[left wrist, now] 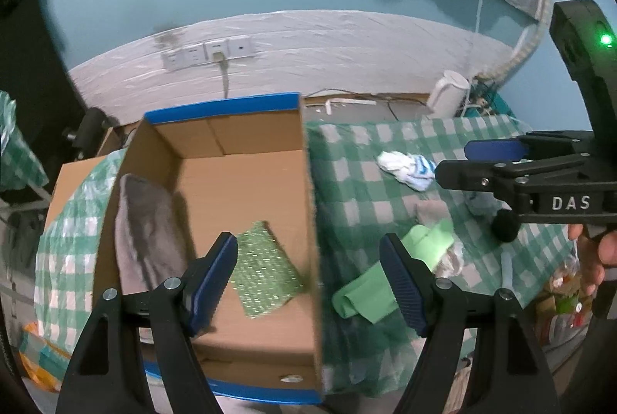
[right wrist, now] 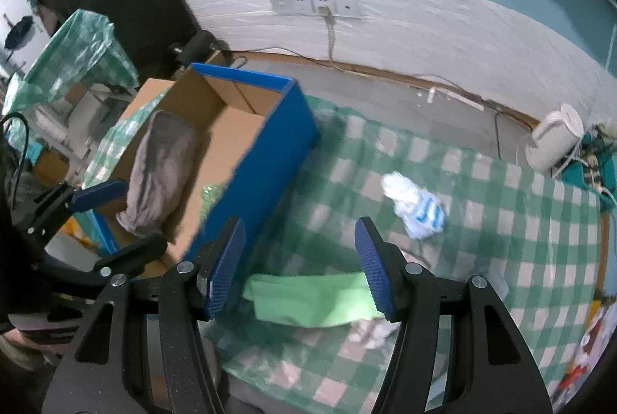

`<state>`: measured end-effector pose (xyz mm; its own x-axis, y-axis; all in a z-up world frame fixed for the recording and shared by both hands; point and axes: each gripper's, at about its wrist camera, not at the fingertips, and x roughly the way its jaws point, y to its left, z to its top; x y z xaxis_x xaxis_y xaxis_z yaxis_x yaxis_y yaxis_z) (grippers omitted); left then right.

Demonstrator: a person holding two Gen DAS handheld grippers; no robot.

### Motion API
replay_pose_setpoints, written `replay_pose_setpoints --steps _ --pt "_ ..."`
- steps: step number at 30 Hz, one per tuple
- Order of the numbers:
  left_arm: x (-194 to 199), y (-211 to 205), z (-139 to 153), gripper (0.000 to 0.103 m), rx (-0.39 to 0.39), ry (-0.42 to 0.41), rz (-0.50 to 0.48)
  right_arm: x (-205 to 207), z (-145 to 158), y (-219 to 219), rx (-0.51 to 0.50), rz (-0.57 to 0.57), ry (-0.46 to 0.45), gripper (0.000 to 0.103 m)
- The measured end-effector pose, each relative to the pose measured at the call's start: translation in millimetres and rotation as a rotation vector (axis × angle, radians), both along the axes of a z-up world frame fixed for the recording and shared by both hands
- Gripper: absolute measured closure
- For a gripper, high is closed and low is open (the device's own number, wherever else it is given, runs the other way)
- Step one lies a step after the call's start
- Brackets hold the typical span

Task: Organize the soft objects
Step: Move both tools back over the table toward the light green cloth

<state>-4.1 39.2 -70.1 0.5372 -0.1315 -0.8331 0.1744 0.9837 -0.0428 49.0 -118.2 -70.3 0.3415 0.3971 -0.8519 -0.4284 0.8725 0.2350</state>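
A cardboard box (left wrist: 246,178) with blue outer walls (right wrist: 262,159) stands on the checked tablecloth (left wrist: 354,190). Inside lie a grey cloth (left wrist: 142,232) (right wrist: 162,167) and a glittery green cloth (left wrist: 266,267). A light green cloth (left wrist: 385,275) (right wrist: 308,298) lies crumpled on the table just right of the box. A white and blue sock (left wrist: 408,169) (right wrist: 416,205) lies farther back. My left gripper (left wrist: 308,279) (right wrist: 115,225) hangs open over the box's right wall, holding nothing. My right gripper (right wrist: 299,267) (left wrist: 470,163) is open above the light green cloth, its pads not pressing on it.
A white kettle (left wrist: 451,93) (right wrist: 555,140) and tangled cables sit at the table's back right. Wall sockets (left wrist: 208,53) with a plugged cord are behind the box. Colourful packets (left wrist: 563,294) lie at the right edge, near a person's hand (left wrist: 590,259).
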Motion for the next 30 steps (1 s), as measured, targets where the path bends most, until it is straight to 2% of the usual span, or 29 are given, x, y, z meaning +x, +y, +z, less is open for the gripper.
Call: replay_pose_setpoints --steps 9,19,30 --pt "-3 -40 -11 0.026 0.038 0.025 -0.076 -7 -23 -51 0.01 -0.07 0.046 0.042" --pt "-6 -74 -30 0.026 0.055 0.073 -0.132 -19 -35 -78 0.006 -0.093 0.052 0.042" --pt "-8 -100 -70 0.026 0.113 0.131 -0.18 -27 -93 -89 -0.066 -0.098 0.162 0.042"
